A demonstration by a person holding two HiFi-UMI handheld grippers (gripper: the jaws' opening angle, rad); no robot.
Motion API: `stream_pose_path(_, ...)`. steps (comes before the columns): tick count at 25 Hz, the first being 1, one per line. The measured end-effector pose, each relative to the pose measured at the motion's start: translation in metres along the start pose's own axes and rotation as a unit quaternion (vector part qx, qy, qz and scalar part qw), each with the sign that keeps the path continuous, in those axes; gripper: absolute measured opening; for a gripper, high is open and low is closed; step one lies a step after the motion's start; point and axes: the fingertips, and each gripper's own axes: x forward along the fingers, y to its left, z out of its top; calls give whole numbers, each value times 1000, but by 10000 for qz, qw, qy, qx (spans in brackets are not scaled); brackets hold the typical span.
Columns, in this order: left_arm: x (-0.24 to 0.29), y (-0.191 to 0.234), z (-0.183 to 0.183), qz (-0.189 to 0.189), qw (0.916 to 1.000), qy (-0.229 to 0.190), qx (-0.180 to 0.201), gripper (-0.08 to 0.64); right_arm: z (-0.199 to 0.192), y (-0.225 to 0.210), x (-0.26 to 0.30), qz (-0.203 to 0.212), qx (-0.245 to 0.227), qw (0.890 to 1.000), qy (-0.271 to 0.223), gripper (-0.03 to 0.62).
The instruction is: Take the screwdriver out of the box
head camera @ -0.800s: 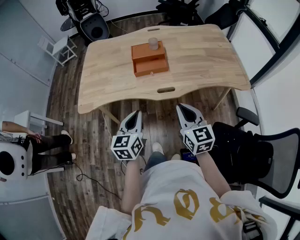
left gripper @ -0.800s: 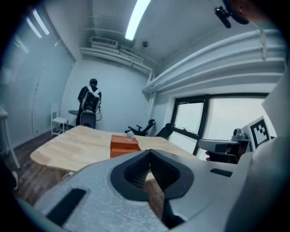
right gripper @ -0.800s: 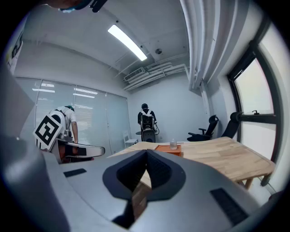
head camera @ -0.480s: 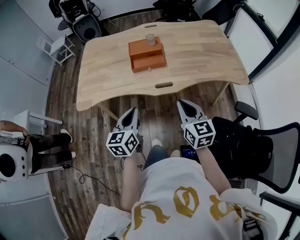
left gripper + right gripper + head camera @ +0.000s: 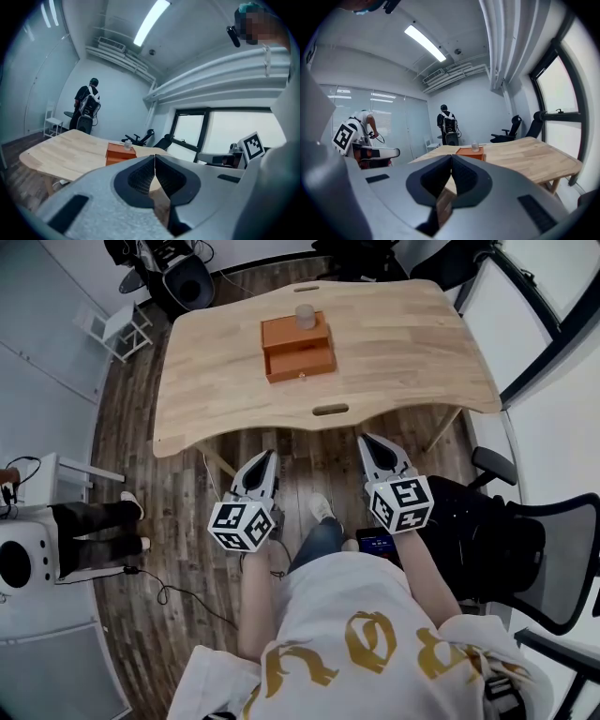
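Light wooden table (image 5: 403,343) with an orange rectangular wooden box (image 5: 298,348) set toward its far edge, about mid-width. A small pale round jar (image 5: 305,316) stands on the box's far top end. The near face of the box carries a small knob. Screwdriver not made out in any view.

Left gripper (image 5: 269,457): jaws pressed together, nothing between them. It is held over the dark plank floor (image 5: 178,484), short of the table's near edge and well apart from the box.

Right gripper (image 5: 365,440): jaws likewise pressed together and empty, beside the left one, also short of the near edge.

Both point roughly level toward the table. A black office chair (image 5: 525,559) stands off the near right corner.
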Motion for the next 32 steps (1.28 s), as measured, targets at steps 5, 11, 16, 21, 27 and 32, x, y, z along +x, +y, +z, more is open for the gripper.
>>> stream_pose_path(5, 35, 13, 0, 59, 9992, 182, 360, 9, 9, -25, 32, 1, -154, 9999, 7, 11)
stream_pose_path(11, 107, 50, -3, -18, 9989, 452, 136, 9, 9, -56, 93, -69, -163, 9997, 192, 11)
stream_pose_path(16, 182, 83, 10, -245, 9973, 687, 54, 9, 11, -92, 155, -227, -65, 9985, 497, 11)
stream_pose_path(21, 245, 125, 25, -373, 9959, 829, 34, 9, 13, -122, 220, -444, 57, 9966, 693, 11)
stream_pose_path(27, 296, 174, 32, -443, 9937, 1027, 33, 9, 19, -138, 290, -486, 91, 9953, 827, 11)
stream_pose_path(32, 327, 197, 38, -706, 9913, 1109, 3, 9, 19, -151, 318, -701, 66, 9933, 921, 12)
